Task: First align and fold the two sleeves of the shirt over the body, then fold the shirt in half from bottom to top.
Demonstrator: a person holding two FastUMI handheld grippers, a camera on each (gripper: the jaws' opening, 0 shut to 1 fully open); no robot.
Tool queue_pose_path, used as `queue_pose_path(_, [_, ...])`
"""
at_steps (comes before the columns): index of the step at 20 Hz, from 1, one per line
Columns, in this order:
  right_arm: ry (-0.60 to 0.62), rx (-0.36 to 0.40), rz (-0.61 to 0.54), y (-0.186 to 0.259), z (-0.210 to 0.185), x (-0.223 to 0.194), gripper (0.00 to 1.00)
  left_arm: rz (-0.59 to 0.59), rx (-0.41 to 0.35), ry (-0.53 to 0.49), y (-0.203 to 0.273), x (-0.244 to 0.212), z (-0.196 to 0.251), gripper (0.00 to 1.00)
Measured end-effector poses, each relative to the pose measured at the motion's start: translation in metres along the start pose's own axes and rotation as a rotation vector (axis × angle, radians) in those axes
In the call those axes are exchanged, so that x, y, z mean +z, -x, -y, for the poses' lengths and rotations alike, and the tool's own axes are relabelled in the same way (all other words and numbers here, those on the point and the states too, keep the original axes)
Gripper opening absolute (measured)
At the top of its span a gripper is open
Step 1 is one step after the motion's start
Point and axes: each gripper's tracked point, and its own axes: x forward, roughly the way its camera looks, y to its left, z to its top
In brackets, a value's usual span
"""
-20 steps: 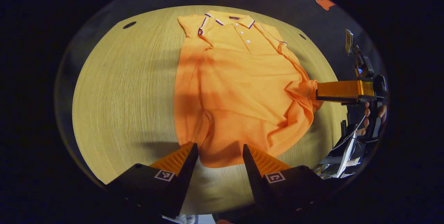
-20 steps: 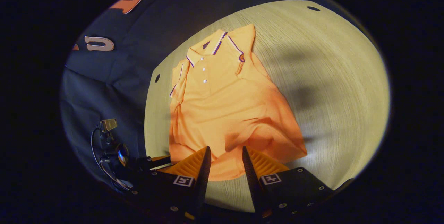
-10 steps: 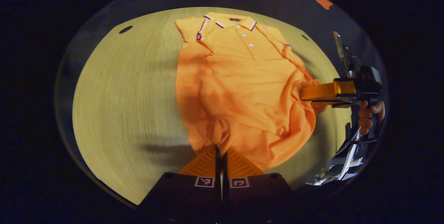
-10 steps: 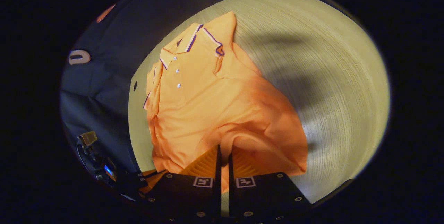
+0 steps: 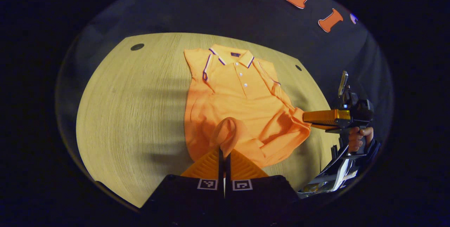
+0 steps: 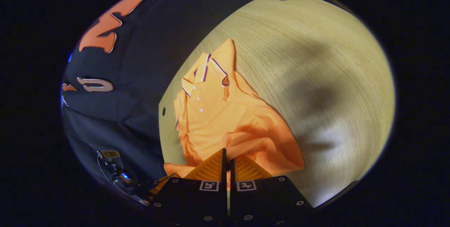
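My left tool (image 5: 224,148) and right tool (image 6: 227,151) each pinch the shirt (image 5: 242,107) hem, lifted off the tabletop (image 5: 133,114).

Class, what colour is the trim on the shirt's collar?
Dark purple and white stripes edge the orange shirt's collar, clearest in the left gripper view.

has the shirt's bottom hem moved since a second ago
Yes. The hem, then flat near the table's near edge, is now lifted and drawn toward the collar.

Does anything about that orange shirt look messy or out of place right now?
Only the shirt's bottom: it is bunched and lifted off the table where the left gripper and right gripper pinch it. The collar end lies flat.
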Motion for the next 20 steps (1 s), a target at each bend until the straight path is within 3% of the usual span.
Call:
queue_pose_path(5, [0.040,0.066,0.078,0.021,-0.029,0.036,0.04,0.121,-0.022,-0.014,0.024,0.068,0.008,0.01])
queue_pose_path(11, [0.087,0.064,0.138,0.019,-0.062,0.086,0.04,0.162,-0.017,-0.033,0.001,0.132,-0.003,0.01])
queue_pose_path(14, [0.137,0.044,0.149,0.007,-0.081,0.110,0.04,0.197,-0.025,0.009,-0.007,0.173,-0.011,0.01])
queue_pose_path(20, [0.159,0.004,0.176,-0.030,-0.106,0.171,0.04,0.239,0.008,-0.003,-0.037,0.240,-0.039,0.01])
